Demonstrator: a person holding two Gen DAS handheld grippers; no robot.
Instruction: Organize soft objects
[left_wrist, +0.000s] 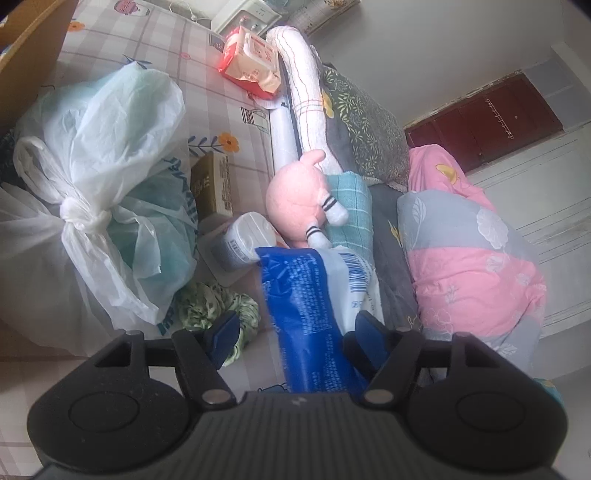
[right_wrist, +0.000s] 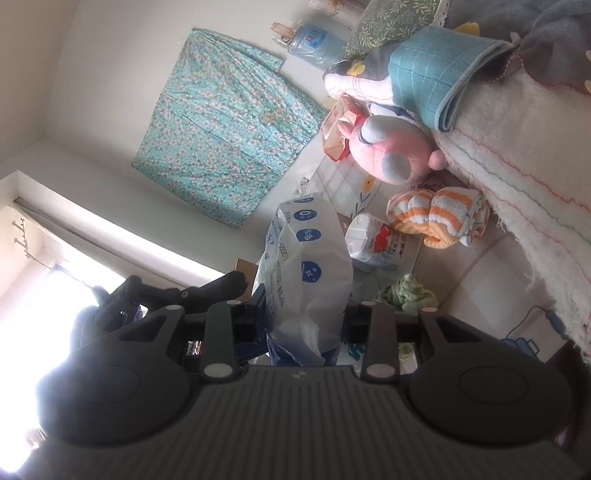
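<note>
Right gripper (right_wrist: 304, 325) clamped on the near end of the blue-and-white tissue pack (right_wrist: 308, 266); left gripper (left_wrist: 295, 332) released, straddling the same pack (left_wrist: 314, 314) without pressing. Best kept level over the checked bed sheet (left_wrist: 207, 74), lowered slowly beside the pink plush toy (left_wrist: 295, 195), clear of the tied plastic bag (left_wrist: 99, 155).

The left gripper (left_wrist: 295, 332) is held with its jaws spread, the pads pressing on nothing; the right gripper (right_wrist: 301, 321) is clamped from both sides, pointed slightly downward
</note>
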